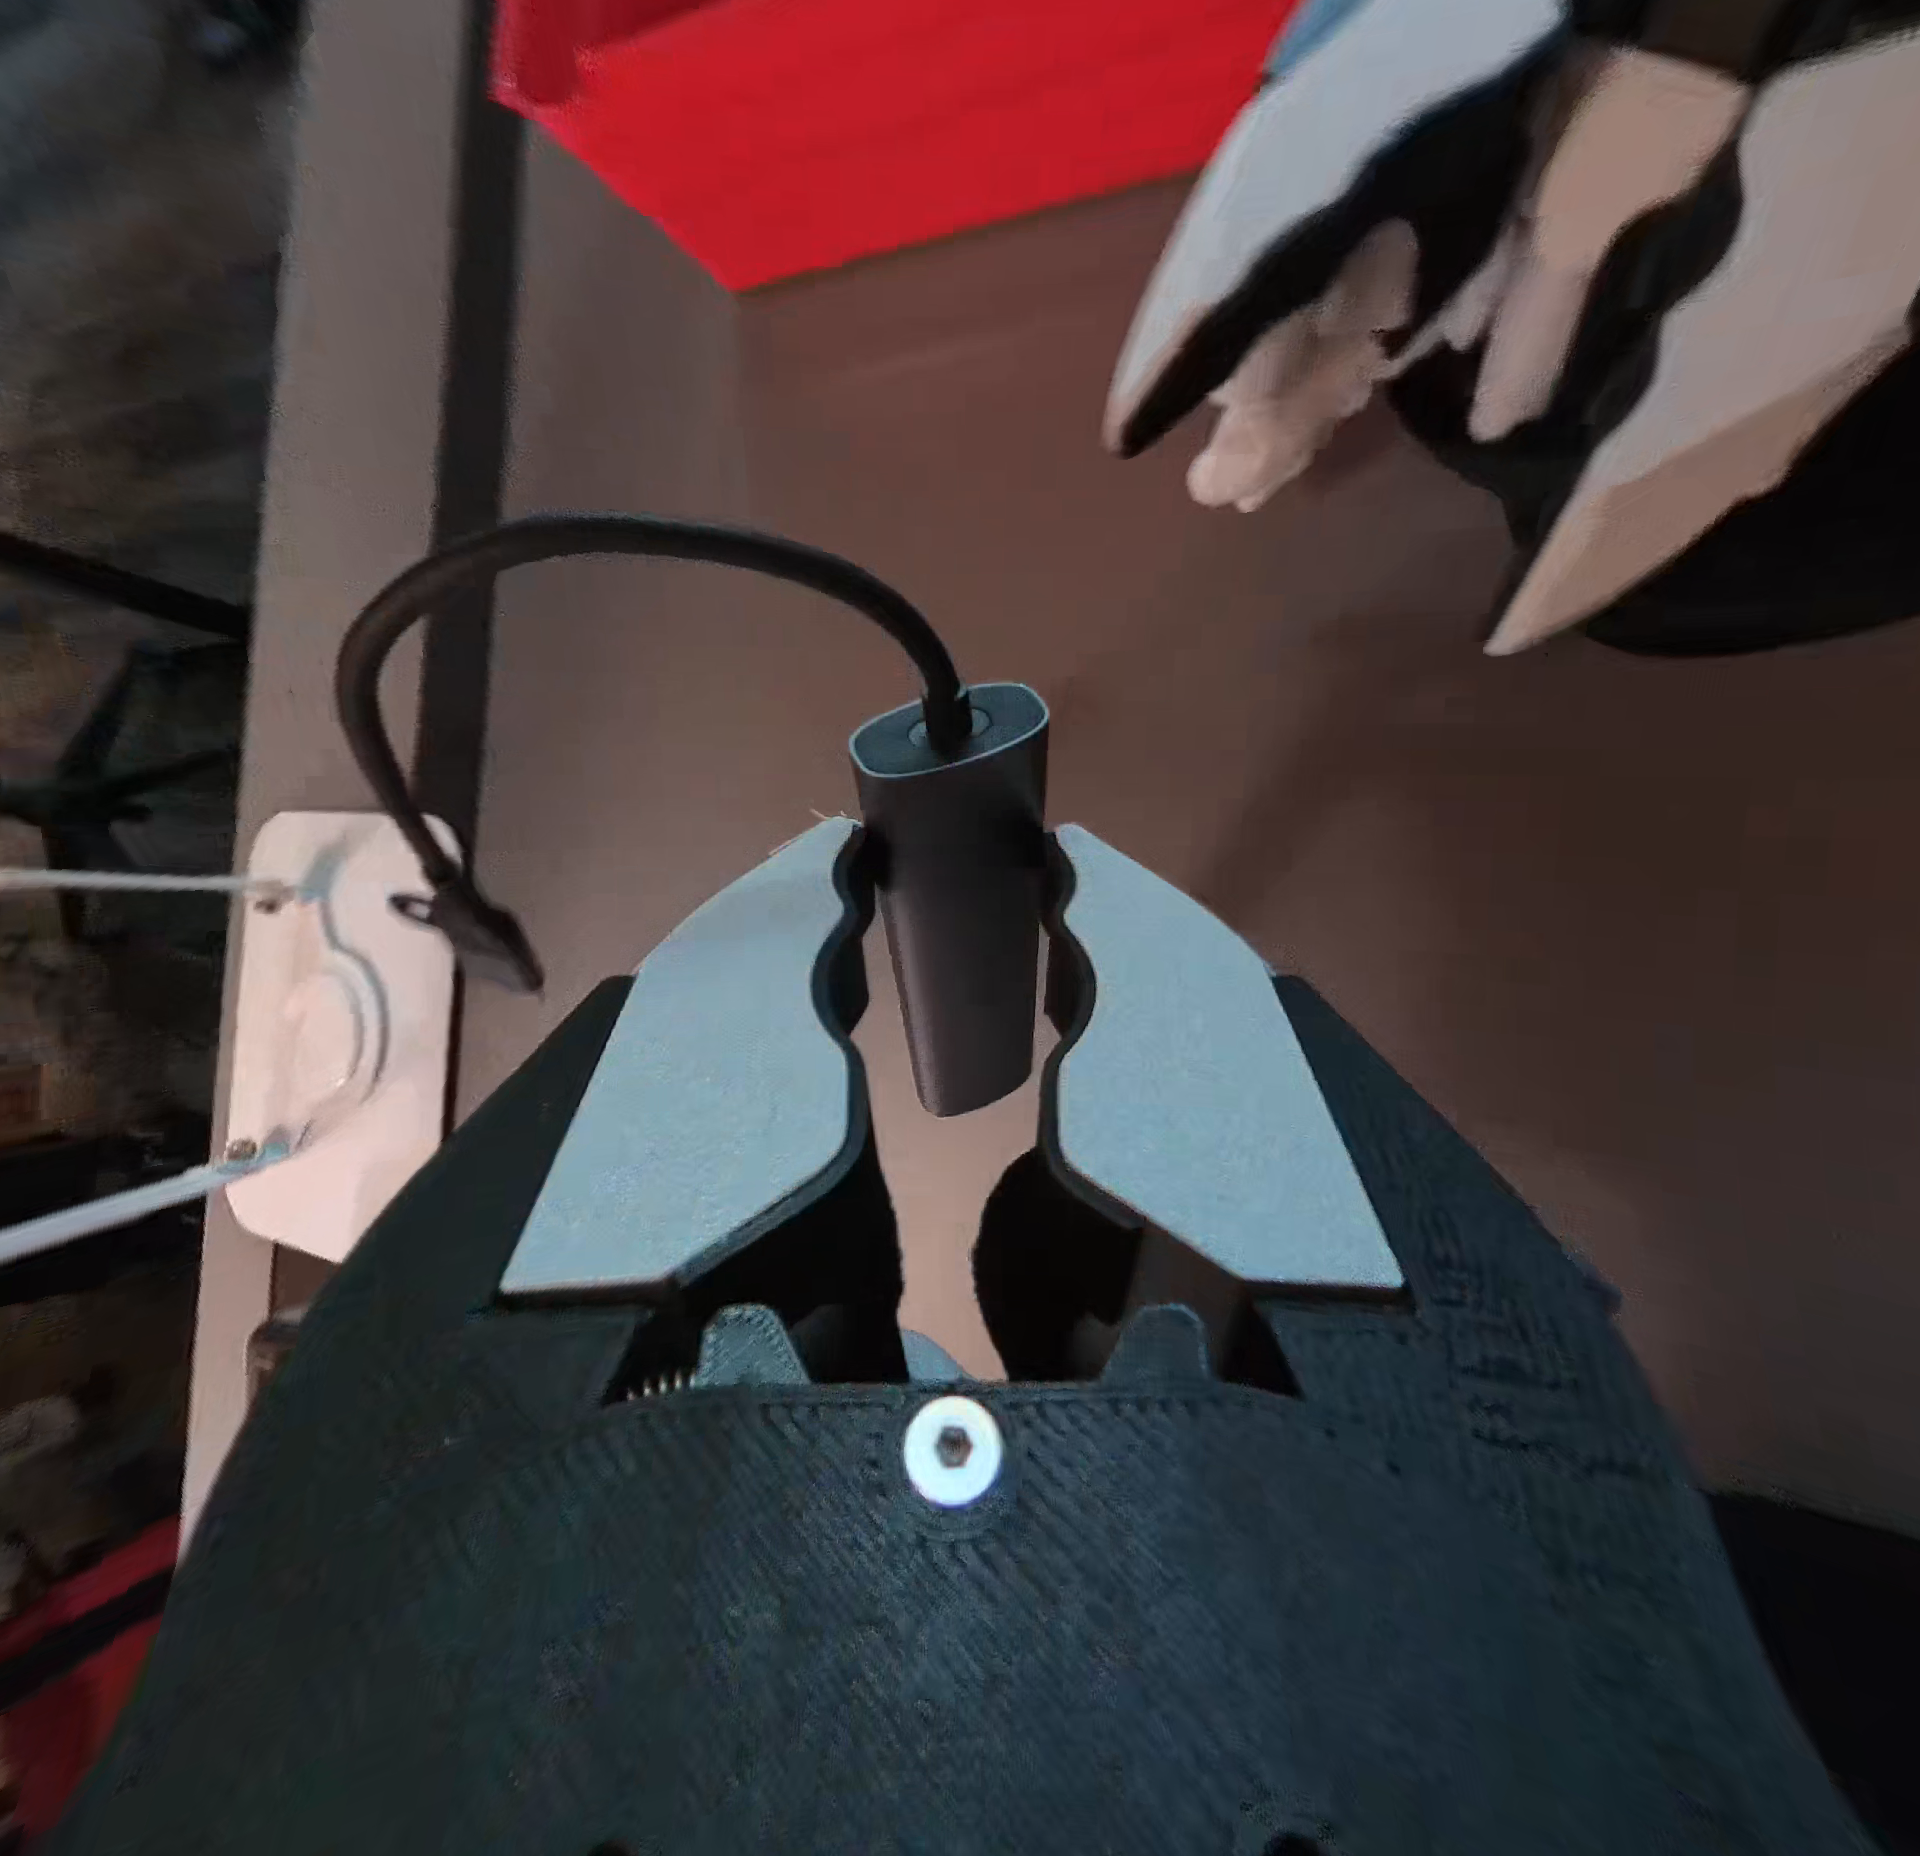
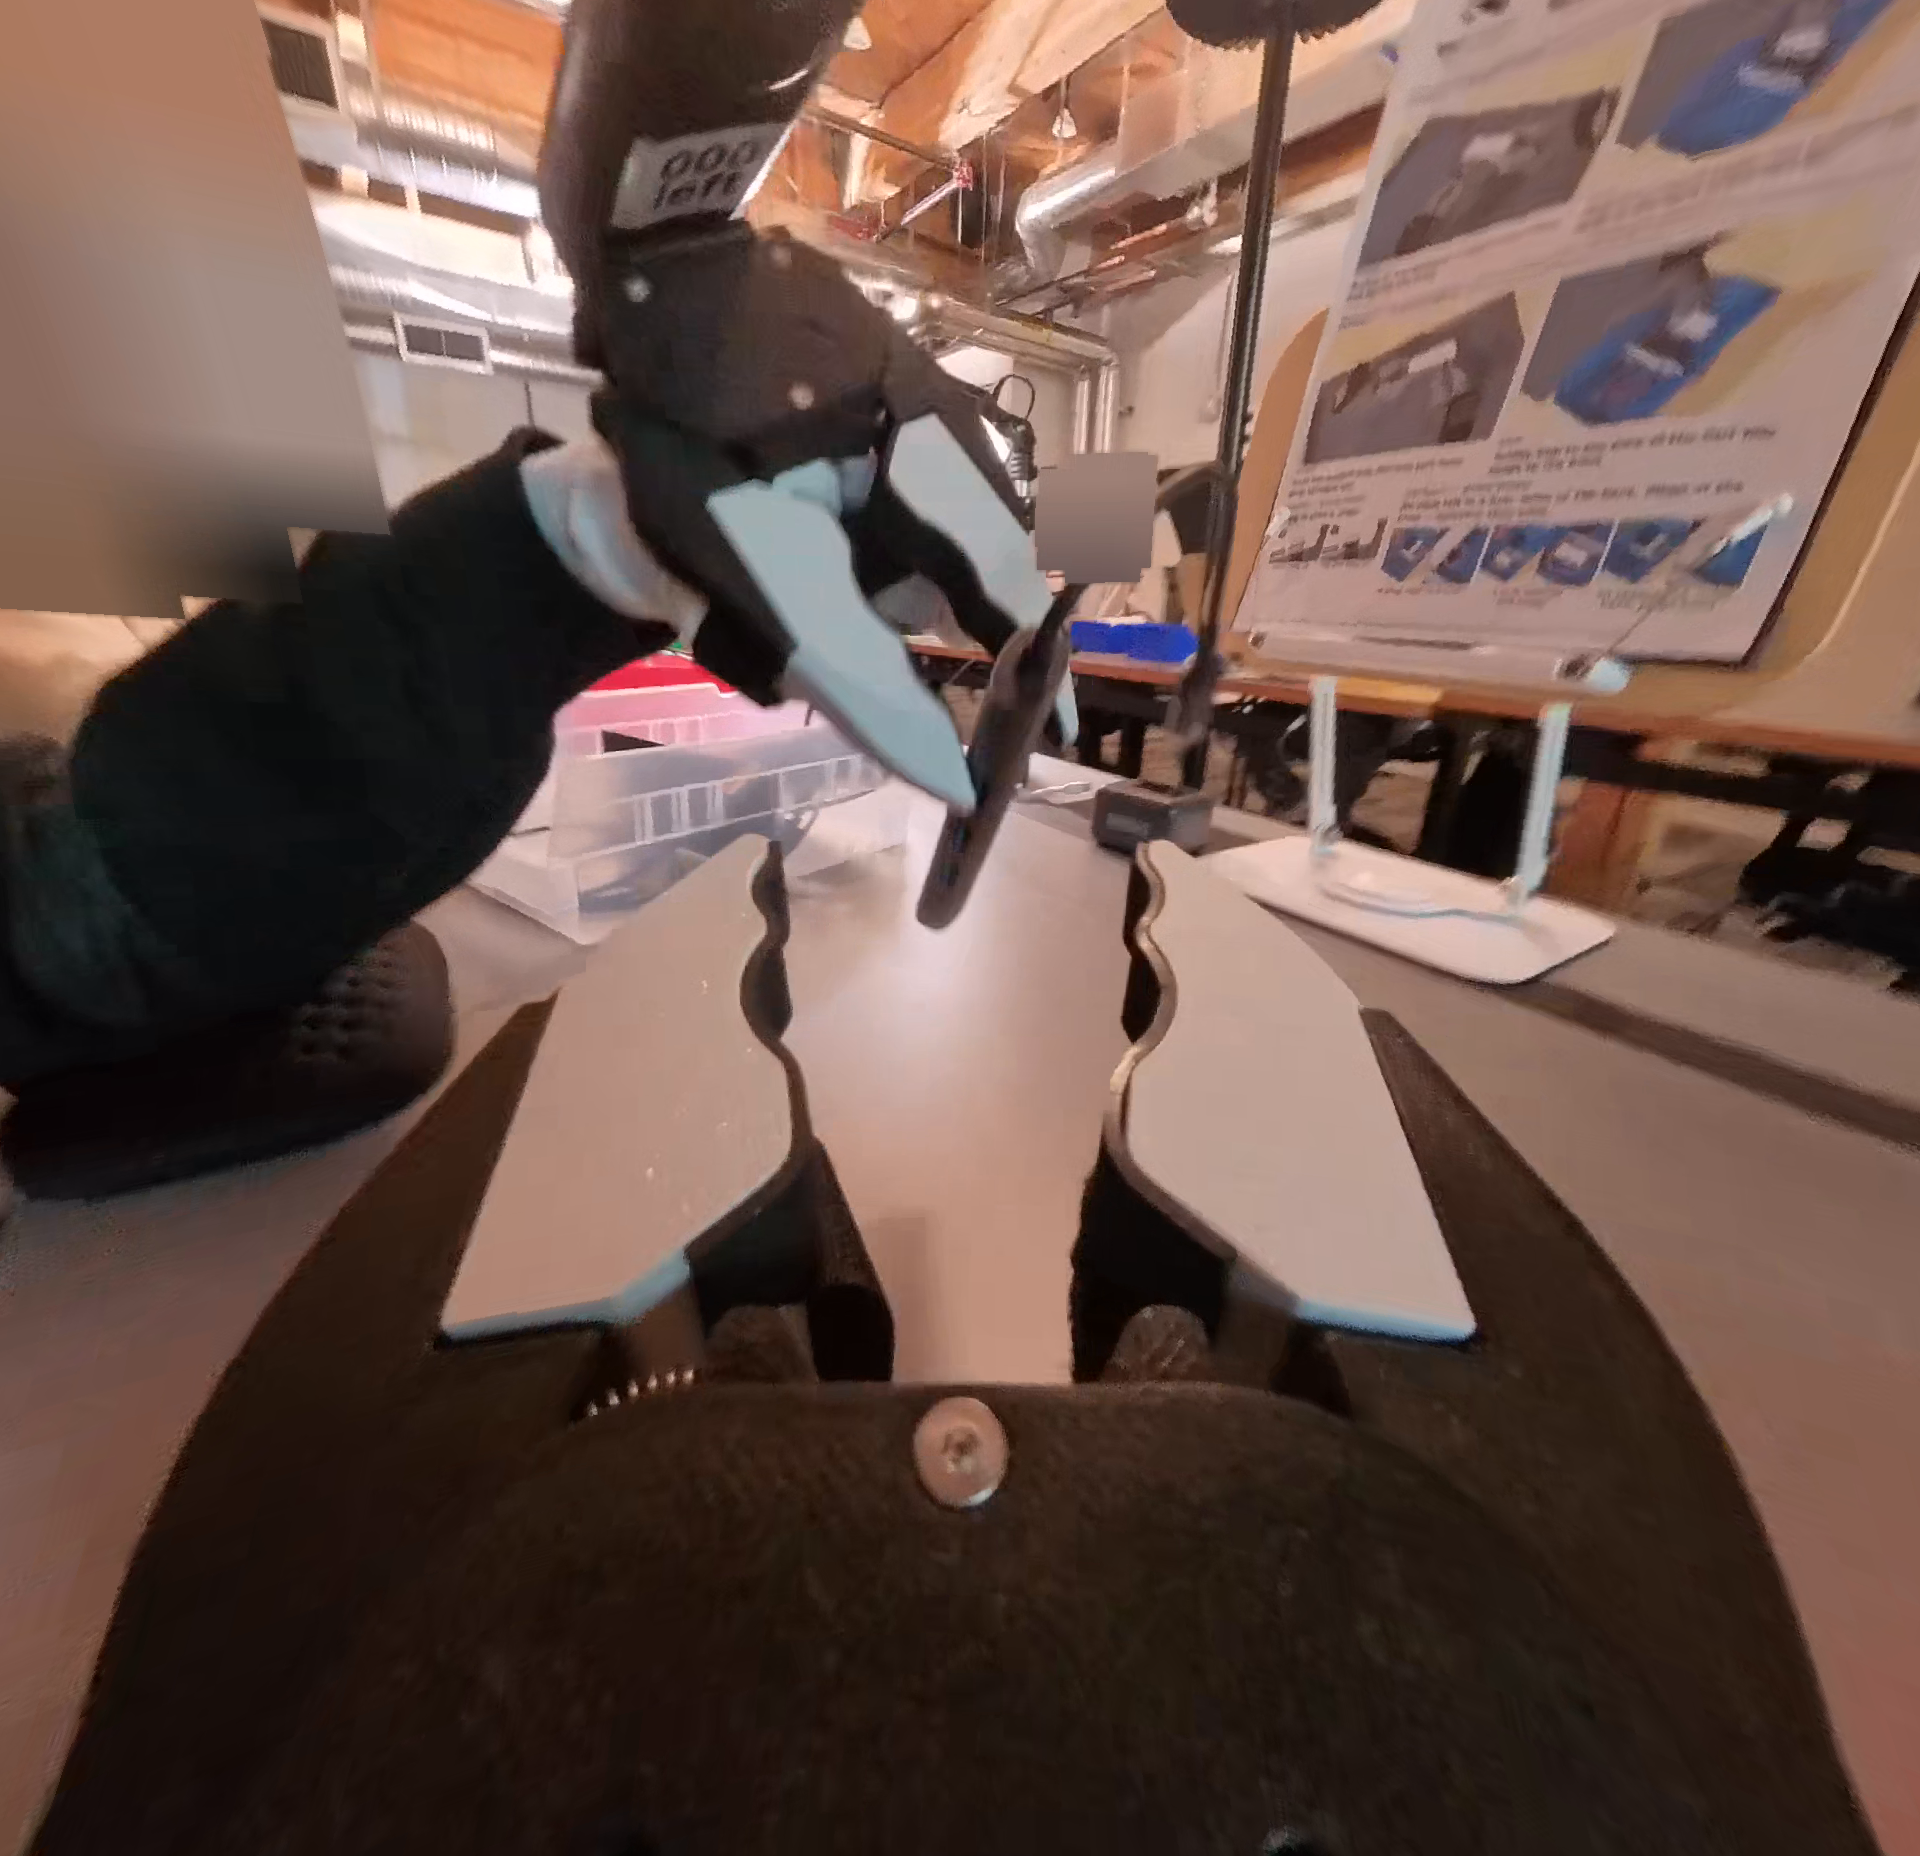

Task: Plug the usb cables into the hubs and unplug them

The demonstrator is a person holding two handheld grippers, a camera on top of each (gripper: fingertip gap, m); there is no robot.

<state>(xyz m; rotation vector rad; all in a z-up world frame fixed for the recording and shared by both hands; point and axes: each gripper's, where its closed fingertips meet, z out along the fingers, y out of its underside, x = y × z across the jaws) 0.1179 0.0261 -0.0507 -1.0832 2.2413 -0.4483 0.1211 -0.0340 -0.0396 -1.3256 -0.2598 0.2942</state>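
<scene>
My left gripper (image 1: 951,850) is shut on a dark grey USB hub (image 1: 961,933), held by its sides above the brown table (image 1: 1351,975). The hub's black cable (image 1: 623,539) loops up and left, and its plug (image 1: 483,933) hangs free near a white stand base. In the right wrist view the left gripper (image 2: 1013,757) holds the hub (image 2: 987,798) tilted, its lower end pointing at me. My right gripper (image 2: 954,861) is open and empty, just short of the hub. It shows blurred at the upper right of the left wrist view (image 1: 1314,539). No loose USB cable is in view.
A red bin (image 1: 883,113) sits at the table's far side. A clear plastic box (image 2: 707,809), a small dark box (image 2: 1148,819), a black pole (image 2: 1247,352) and a picture board (image 2: 1621,300) on a white stand (image 2: 1434,902) stand behind. A black sleeve (image 2: 260,746) reaches in from the left. The left gripper's tips are roughly 7 cm from the right gripper's.
</scene>
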